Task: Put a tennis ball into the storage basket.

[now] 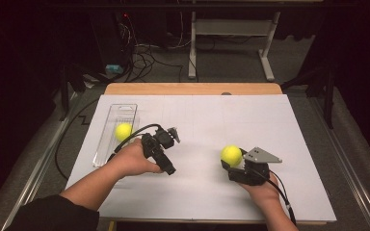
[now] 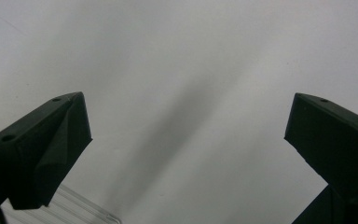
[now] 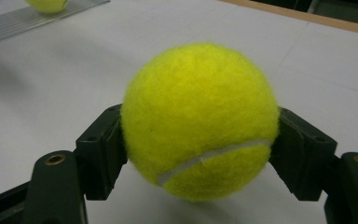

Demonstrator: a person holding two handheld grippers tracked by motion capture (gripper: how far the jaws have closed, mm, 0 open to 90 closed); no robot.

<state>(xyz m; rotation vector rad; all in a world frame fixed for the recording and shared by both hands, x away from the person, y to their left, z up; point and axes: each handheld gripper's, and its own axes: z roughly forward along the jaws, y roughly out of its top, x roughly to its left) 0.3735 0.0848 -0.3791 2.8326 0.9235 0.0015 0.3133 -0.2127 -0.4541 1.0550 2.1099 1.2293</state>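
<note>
Right gripper (image 1: 234,166) pinches a tennis ball (image 3: 199,122) just above the surface (image 1: 197,125). Left gripper (image 2: 186,140) stands spread, empty. Second ball (image 1: 123,131) lies in the clear tray (image 1: 101,144); likely next: carry across.

In the right gripper view, the second tennis ball (image 3: 46,4) at 11 o'clock is cut by the top edge, and the clear tray (image 3: 23,21) under it is blurred. The held ball (image 3: 199,121) hides the inner faces of the fingers (image 3: 100,151). In the left gripper view, the tray corner (image 2: 81,210) at 7 o'clock is cut off.
</note>
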